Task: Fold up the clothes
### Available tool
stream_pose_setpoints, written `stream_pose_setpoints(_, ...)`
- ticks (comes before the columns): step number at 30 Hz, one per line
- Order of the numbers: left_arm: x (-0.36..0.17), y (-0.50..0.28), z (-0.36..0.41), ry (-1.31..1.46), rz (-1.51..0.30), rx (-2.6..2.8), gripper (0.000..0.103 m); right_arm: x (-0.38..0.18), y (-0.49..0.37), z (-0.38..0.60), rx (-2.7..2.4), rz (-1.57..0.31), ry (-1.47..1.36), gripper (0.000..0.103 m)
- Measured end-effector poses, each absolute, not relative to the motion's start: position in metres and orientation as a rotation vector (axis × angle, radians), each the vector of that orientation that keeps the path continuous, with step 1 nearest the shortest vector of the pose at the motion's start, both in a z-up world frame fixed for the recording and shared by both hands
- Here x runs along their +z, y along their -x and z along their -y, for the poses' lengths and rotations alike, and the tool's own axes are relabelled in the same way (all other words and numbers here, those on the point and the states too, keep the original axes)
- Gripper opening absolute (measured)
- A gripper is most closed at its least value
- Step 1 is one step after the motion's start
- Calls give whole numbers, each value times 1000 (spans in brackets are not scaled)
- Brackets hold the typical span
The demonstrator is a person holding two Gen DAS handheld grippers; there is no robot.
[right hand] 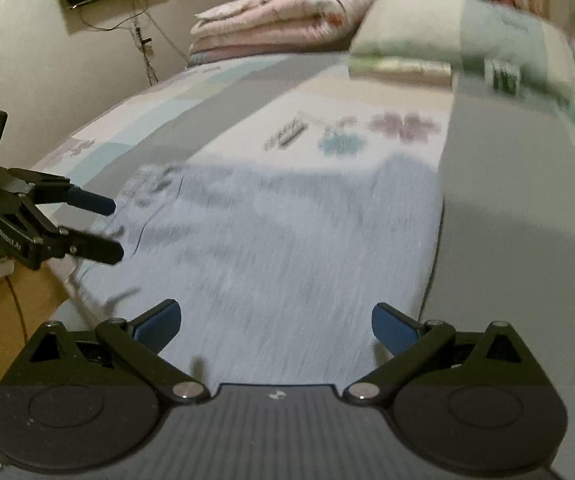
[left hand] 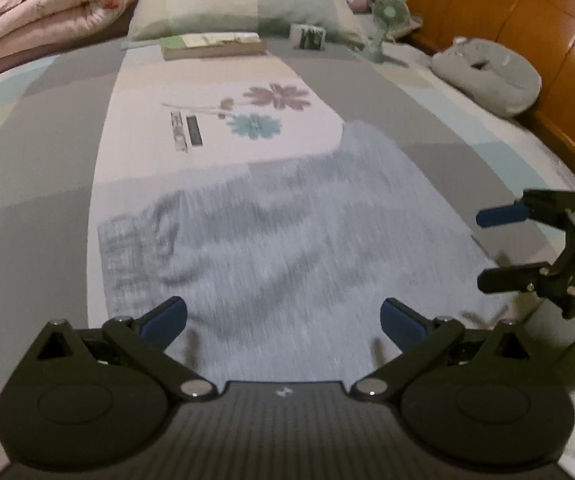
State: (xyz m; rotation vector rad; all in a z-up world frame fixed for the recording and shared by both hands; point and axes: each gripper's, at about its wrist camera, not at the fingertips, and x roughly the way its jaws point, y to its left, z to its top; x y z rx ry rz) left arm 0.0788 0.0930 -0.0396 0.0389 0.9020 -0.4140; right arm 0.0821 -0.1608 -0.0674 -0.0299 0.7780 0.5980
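A light grey garment lies spread flat on the patchwork bed sheet, with a ribbed band at its left end. The left wrist view shows my left gripper open just above the garment's near edge, nothing between its blue pads. My right gripper hovers open at the garment's right edge. The right wrist view shows the same garment under my open right gripper. My left gripper is open over the cloth's left side. Both views are blurred by motion.
At the bed's far end are a pillow, a folded pink quilt, a book, a small green fan and a grey neck pillow. A wooden headboard runs along the right. A cardboard box stands beside the bed.
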Motion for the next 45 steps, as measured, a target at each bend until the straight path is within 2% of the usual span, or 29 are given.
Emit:
stream_pose_setpoints(8, -61, -84, -107, 33, -930, -418, 102, -66, -177, 129, 576, -779, 67, 103)
stream_pose_setpoints(15, -61, -73, -111, 10, -924, -418, 102, -117, -235, 107, 367, -888, 168, 103)
stream_pose_setpoints(25, -25, -112, -97, -39, -814, -537, 102, -85, -193, 130, 436, -865, 101, 103)
stream_pose_setpoints(30, -49, -155, -84, 55, -872, -604, 102, -86, -163, 141, 418, -871, 108, 103)
stream_pose_setpoints(34, -76, -171, -103, 152, -905, -541, 100, -86, -143, 150, 417, -871, 74, 103)
stream_pose_setpoints(45, -40, -120, -85, -85, -878, -542, 101, -77, -118, 158, 391, -834, 20, 103)
